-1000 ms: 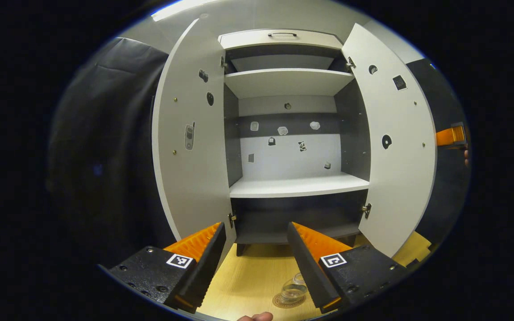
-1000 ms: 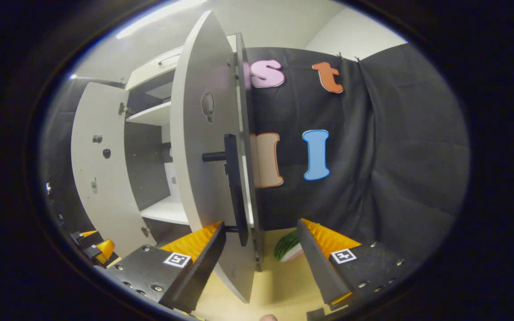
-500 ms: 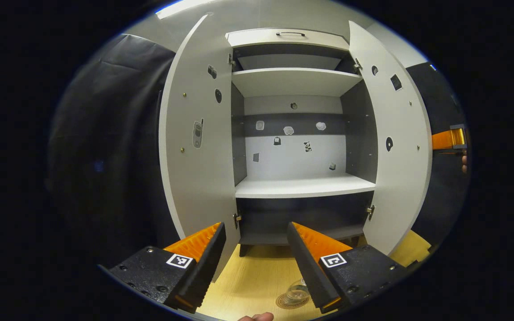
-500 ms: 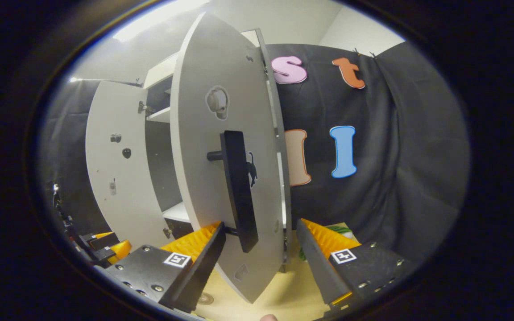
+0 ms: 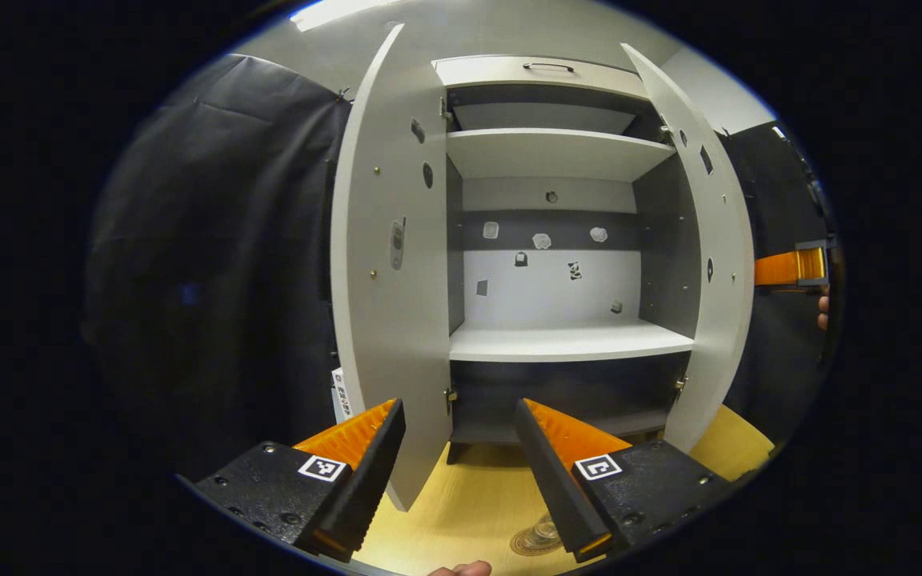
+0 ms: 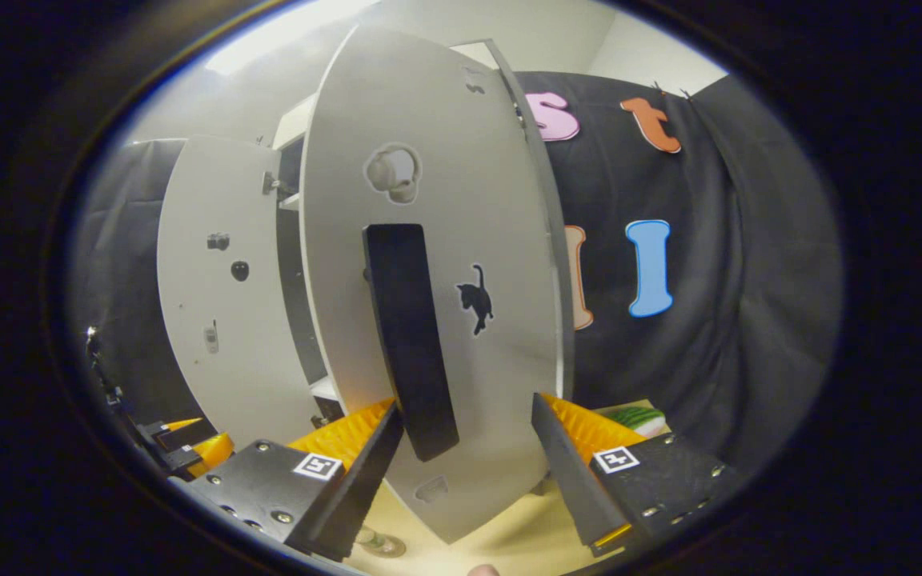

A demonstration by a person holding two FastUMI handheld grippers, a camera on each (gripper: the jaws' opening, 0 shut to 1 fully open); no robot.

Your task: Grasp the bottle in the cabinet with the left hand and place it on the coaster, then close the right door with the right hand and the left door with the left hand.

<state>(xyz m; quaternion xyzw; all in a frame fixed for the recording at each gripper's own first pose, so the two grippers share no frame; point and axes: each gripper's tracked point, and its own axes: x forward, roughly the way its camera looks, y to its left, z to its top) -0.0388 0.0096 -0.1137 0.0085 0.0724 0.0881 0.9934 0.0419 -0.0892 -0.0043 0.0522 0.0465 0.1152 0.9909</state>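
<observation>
Right gripper view shows the right door's handle (image 6: 410, 340) between open jaws.

Count of things, both gripper views

One cabinet (image 5: 557, 344) with two doors: left door (image 5: 389, 320), right door (image 5: 717, 272); two white shelves; one bottle (image 5: 545, 530) on one coaster (image 5: 527, 546); one black handle (image 6: 409, 344); two grippers.

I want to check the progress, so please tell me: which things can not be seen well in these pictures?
- Bottle on coaster, left gripper view: mostly hidden behind the left tongs.
- Whether the right tongs touch the right door, right gripper view: unclear.
- Green striped thing, right gripper view: partly hidden by the tongs.
- Stickers inside the cabinet: too small to identify.
</observation>
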